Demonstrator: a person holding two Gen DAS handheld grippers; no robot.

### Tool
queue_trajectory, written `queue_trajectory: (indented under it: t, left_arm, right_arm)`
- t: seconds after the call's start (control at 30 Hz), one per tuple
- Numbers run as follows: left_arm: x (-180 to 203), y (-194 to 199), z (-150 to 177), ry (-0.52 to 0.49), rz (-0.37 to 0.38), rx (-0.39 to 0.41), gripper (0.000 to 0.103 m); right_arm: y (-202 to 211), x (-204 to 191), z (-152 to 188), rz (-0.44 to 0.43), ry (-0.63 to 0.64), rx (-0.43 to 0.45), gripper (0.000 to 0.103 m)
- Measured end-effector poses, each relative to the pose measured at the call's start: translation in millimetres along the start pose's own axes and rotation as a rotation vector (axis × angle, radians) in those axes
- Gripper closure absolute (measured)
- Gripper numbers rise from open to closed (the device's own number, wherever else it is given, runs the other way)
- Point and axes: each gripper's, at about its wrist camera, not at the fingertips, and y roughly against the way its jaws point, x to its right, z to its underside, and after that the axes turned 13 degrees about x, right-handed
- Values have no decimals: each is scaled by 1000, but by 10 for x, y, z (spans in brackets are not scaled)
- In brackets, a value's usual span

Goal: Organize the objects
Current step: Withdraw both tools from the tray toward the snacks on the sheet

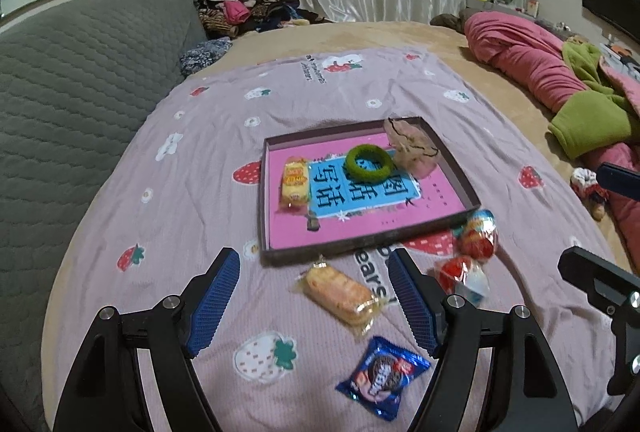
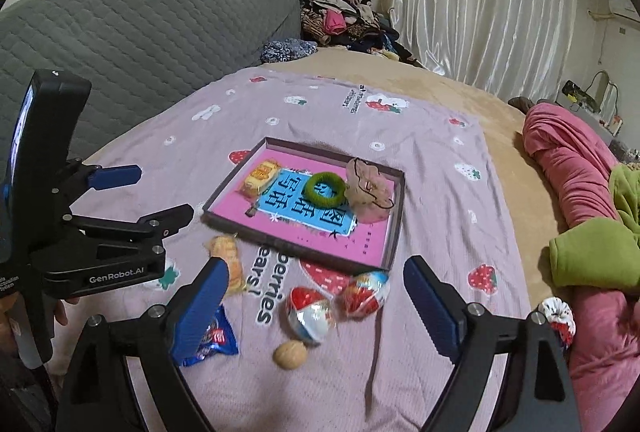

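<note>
Two black handheld grippers with blue ribbed finger pads.

The left matte-black two-finger gripper (image 1: 314, 296) has curved, arched arms, round silver screws at the joints, and blue pads (image 1: 214, 302) textured with a fine grid. The right matte-black two-finger gripper (image 2: 316, 306) is built the same way, with blue pads (image 2: 200, 312) and silver pivot screws. From the right wrist view, the left unit's body bears white "GenRobot.AI" lettering, and a bit of bare skin, the person's hand (image 2: 60, 310), shows beneath it.

Matt cloth sheet (image 1: 208, 136); glossy foil eggs (image 2: 308, 316).
</note>
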Motion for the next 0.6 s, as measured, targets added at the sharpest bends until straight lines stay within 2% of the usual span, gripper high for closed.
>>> queue_trajectory:
  t: [0.27,0.6]
  left_arm:
    - [94,143,328,-18,2,-23,25]
    - [170,190,622,-39,15,-40,25]
  right_arm:
    - [163,-8,252,1,-24,-10,13]
    - [130,-35,556,7,-43,-54,13]
